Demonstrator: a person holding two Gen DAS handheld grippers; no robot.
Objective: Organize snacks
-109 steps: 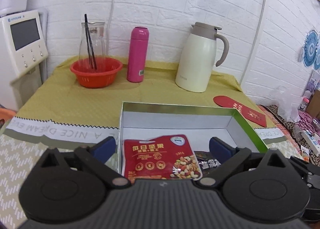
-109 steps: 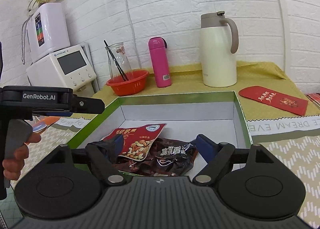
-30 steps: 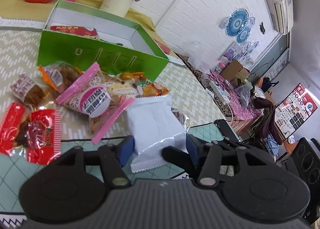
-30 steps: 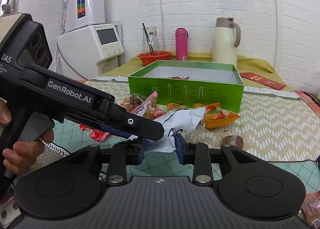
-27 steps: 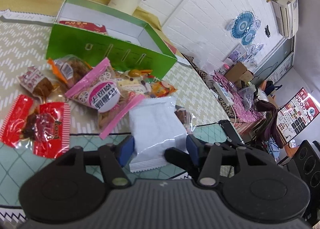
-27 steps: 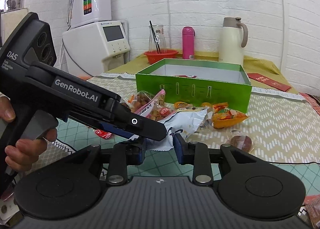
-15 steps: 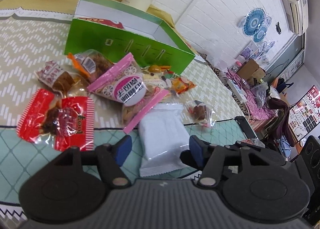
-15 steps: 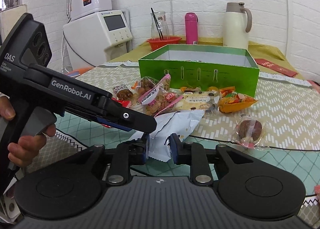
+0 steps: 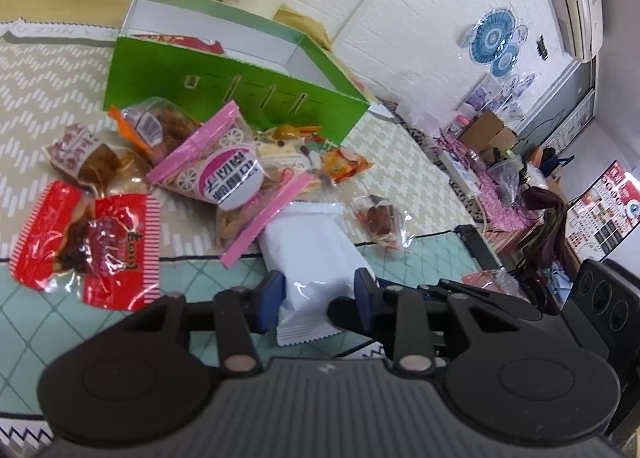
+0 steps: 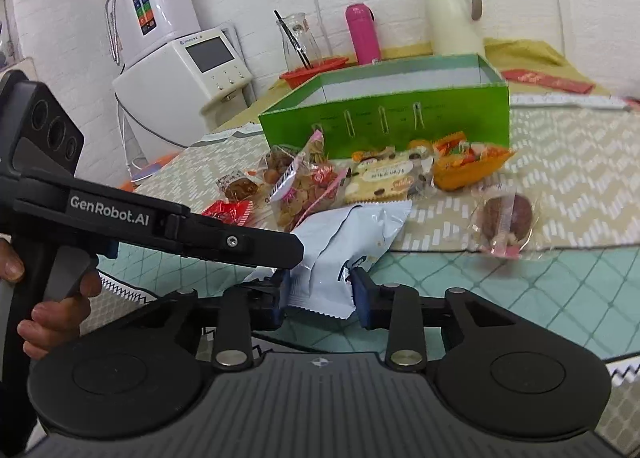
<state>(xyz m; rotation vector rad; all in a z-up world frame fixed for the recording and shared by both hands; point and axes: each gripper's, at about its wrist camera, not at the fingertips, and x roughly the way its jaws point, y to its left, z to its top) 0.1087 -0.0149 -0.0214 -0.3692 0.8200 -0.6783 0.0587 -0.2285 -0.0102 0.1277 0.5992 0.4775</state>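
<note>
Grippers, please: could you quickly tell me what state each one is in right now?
Left gripper: open, its fingers on either side of the white snack packet, not clamped.
Right gripper: shut on the white snack packet's near end.

The left gripper [image 9: 316, 298] was held low and pointed forward, its two blue-padded fingers [image 9: 271, 294] set partly apart, one on each side of a white packet [image 9: 316, 258]; firm contact could not be made out. In the right wrist view, this gripper was seen reaching in from the left side, with the person's left hand [image 10: 48, 298] wrapped round its grip and a finger laid on the trigger. The right gripper [image 10: 320, 294] was levelled, its pads [image 10: 362, 298] pressed against the near end of the same packet.
</note>
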